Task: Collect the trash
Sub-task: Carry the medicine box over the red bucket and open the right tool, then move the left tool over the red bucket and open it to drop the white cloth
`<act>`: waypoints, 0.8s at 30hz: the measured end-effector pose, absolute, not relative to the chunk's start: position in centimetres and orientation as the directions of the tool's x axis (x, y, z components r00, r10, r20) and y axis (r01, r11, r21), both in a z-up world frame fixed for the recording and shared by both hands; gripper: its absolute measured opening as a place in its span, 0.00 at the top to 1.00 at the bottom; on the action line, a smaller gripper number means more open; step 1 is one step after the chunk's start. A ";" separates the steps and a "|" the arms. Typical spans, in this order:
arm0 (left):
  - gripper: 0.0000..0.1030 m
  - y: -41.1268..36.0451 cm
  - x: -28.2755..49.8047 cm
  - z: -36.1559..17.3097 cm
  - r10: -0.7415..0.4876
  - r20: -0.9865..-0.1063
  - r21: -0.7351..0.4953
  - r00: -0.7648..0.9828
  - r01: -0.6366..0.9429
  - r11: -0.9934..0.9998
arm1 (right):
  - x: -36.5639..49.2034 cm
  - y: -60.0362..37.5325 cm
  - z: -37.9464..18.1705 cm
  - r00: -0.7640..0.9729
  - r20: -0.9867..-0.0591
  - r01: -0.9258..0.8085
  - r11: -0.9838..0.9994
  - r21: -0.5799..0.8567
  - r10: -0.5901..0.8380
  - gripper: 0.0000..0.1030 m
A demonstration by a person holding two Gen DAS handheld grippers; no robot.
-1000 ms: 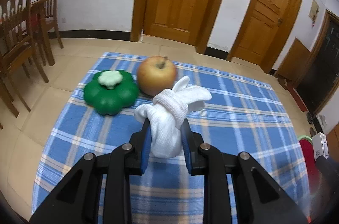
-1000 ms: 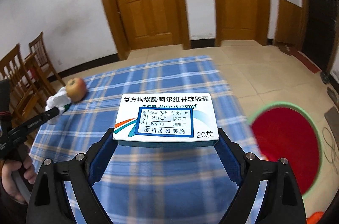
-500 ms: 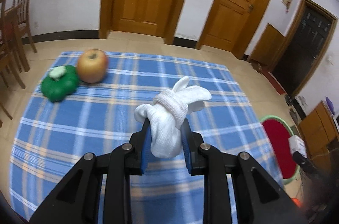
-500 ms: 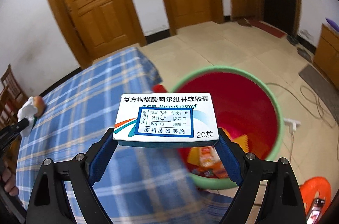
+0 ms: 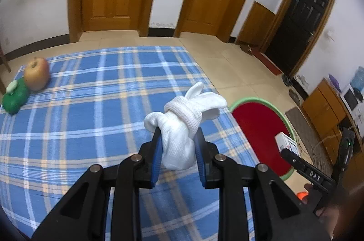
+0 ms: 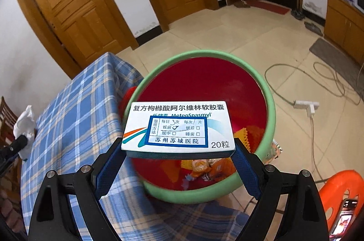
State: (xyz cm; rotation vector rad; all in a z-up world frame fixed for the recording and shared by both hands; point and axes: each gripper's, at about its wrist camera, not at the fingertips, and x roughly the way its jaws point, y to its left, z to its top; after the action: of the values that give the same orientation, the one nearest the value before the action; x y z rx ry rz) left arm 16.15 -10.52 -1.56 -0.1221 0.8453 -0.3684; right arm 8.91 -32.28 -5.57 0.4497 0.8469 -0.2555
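My left gripper (image 5: 178, 145) is shut on a white balled sock (image 5: 182, 127), held above the blue plaid tablecloth (image 5: 91, 118) near its right edge. My right gripper (image 6: 178, 149) is shut on a white medicine box (image 6: 178, 126) and holds it over the red bin with a green rim (image 6: 271, 104), which stands on the floor beside the table. The bin (image 5: 257, 120) also shows at the right of the left wrist view, with the medicine box (image 5: 285, 143) above it. Wrappers lie in the bin's bottom.
An apple (image 5: 36, 77) and a green pumpkin-shaped lidded container (image 5: 14, 97) sit at the table's far left. An orange stool (image 6: 339, 193) stands by the bin, with cables and a power strip (image 6: 306, 105) on the tiled floor. Wooden doors line the far wall.
Both grippers swung right. The left carried the sock from the apple toward the table's right edge. The right carried the medicine box off the table to above the bin.
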 end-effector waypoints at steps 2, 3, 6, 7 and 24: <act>0.75 -11.6 16.0 -1.8 -0.369 -0.716 -0.240 0.593 0.287 0.927 | 8.8 -32.8 -5.7 0.642 -0.767 0.396 0.867 0.302 -0.025 0.11; 0.75 -11.8 15.9 -1.9 -0.371 -0.718 -0.239 0.589 0.293 0.926 | 8.7 -33.0 -5.8 0.644 -0.765 0.397 0.863 0.312 -0.020 0.11; 0.75 -13.1 15.8 -2.2 -0.381 -0.727 -0.234 0.572 0.315 0.920 | 8.3 -33.6 -5.7 0.656 -0.755 0.397 0.855 0.335 -0.009 0.11; 0.75 -13.6 15.8 -2.2 -0.383 -0.729 -0.230 0.567 0.324 0.918 | 8.1 -33.8 -5.6 0.659 -0.752 0.397 0.853 0.338 -0.009 0.11; 0.75 -20.1 15.5 -3.2 -0.416 -0.755 -0.207 0.507 0.418 0.885 | 8.3 -35.1 -4.7 0.695 -0.719 0.342 0.878 0.334 0.002 0.05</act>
State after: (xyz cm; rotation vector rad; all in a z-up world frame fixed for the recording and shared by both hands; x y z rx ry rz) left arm 15.55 -20.07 -3.21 0.0020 0.9089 -0.5025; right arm 8.33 -35.10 -4.69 0.4720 0.7854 -0.1979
